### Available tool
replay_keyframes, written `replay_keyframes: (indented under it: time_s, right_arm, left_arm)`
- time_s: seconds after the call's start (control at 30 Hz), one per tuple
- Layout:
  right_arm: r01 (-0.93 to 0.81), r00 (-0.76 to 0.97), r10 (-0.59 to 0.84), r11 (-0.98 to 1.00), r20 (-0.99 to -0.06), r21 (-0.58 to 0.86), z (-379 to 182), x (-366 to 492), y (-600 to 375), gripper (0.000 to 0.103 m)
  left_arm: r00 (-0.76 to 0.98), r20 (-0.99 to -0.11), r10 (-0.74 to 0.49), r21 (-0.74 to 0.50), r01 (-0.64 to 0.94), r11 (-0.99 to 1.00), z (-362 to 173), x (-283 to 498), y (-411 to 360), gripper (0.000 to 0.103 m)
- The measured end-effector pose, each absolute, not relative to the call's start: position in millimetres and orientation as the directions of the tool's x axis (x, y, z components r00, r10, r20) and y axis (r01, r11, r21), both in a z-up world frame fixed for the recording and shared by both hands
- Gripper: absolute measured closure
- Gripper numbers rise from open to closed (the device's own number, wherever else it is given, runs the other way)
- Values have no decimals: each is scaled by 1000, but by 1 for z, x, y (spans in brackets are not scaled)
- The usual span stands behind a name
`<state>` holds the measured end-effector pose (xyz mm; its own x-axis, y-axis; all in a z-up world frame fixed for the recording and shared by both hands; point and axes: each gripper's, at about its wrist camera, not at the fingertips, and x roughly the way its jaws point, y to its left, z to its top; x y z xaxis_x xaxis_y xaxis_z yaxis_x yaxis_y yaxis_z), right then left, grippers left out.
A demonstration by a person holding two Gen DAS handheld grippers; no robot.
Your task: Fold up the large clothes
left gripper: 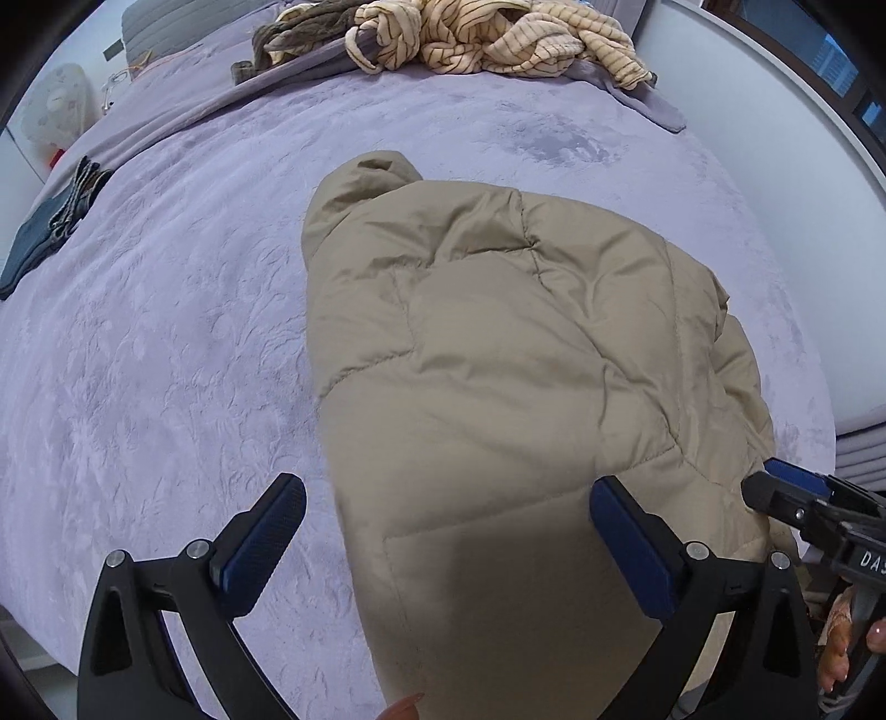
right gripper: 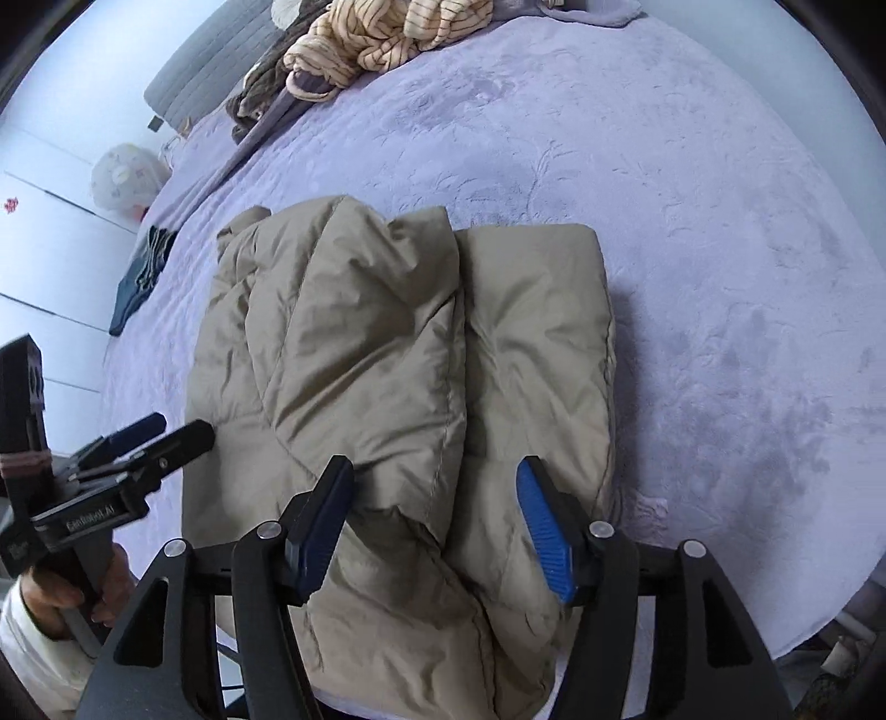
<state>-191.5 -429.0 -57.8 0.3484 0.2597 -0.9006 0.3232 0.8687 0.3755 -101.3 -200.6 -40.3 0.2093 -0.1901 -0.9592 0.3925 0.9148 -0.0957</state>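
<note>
A beige puffer jacket (left gripper: 498, 360) lies folded lengthwise on the lavender bed (left gripper: 166, 360), hood end away from me. In the right wrist view the jacket (right gripper: 387, 360) shows one side folded over the middle. My left gripper (left gripper: 443, 526) is open, jaws wide, hovering over the jacket's near left edge. My right gripper (right gripper: 432, 526) is open above the jacket's near end, straddling the folded layer. The right gripper also shows at the right edge of the left wrist view (left gripper: 775, 487); the left gripper shows at the left of the right wrist view (right gripper: 166, 437).
A pile of striped cream clothes (left gripper: 487, 39) and a brown garment (left gripper: 299, 33) lie at the far end of the bed. Folded dark blue jeans (left gripper: 44, 238) sit at the bed's left edge. A white wall (left gripper: 803, 194) runs along the right.
</note>
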Motion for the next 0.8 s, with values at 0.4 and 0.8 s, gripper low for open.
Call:
replay_keyframes:
  time_s: [0.4, 0.8]
  right_arm:
    - [408, 336, 241, 834, -911, 371, -55, -226, -417, 23]
    - [448, 393, 174, 822, -903, 353, -44, -250, -389, 20]
  left_arm:
    - [174, -961, -213, -144, 345, 927, -43, -126, -153, 0]
    - [171, -958, -231, -159, 355, 921, -42, -141, -115, 0]
